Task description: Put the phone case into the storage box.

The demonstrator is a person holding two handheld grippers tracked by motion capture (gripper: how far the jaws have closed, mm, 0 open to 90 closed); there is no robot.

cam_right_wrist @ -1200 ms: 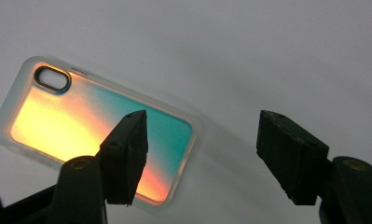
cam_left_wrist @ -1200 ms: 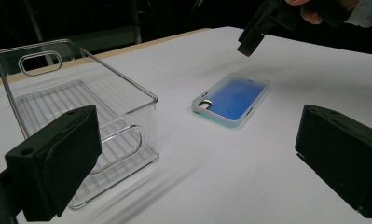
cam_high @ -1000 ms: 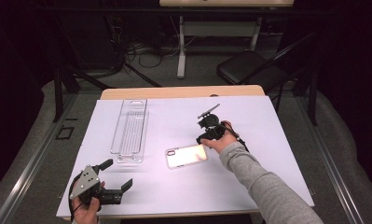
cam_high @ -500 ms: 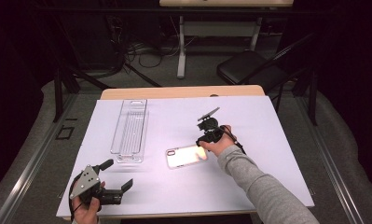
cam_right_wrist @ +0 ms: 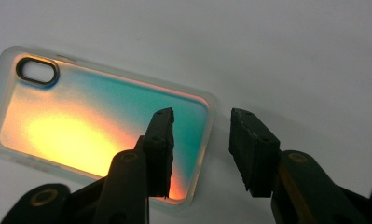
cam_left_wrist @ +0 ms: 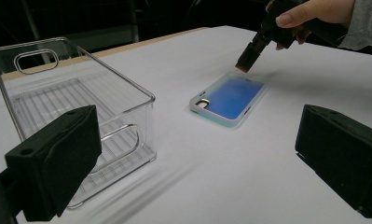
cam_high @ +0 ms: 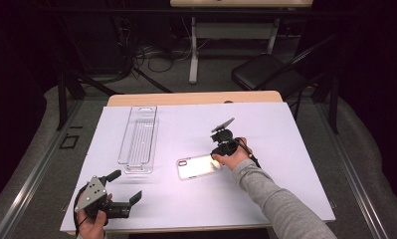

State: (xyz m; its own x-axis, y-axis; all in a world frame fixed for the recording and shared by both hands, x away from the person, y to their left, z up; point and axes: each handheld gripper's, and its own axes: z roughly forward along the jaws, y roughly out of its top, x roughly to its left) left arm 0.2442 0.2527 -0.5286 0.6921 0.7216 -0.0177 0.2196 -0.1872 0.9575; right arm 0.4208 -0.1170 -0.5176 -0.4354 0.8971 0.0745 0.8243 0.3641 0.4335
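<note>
Now I see the clear bin [cam_high: 138, 140] left of the phone case [cam_high: 198, 166] flat on the bench [cam_high: 295, 149]. My right gripper [cam_right_wrist: 200, 140] straddles the case's short end, fingers closing, not yet pinching; next squeeze, lift. Left gripper [cam_high: 124, 191] idles, released.

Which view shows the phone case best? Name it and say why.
The right gripper view: the phone case lies close up, its camera cutout and clear rim sharp, with the right gripper straddling its short end. The left gripper view shows it whole but farther off. The high view shows it small and glaring.
</note>
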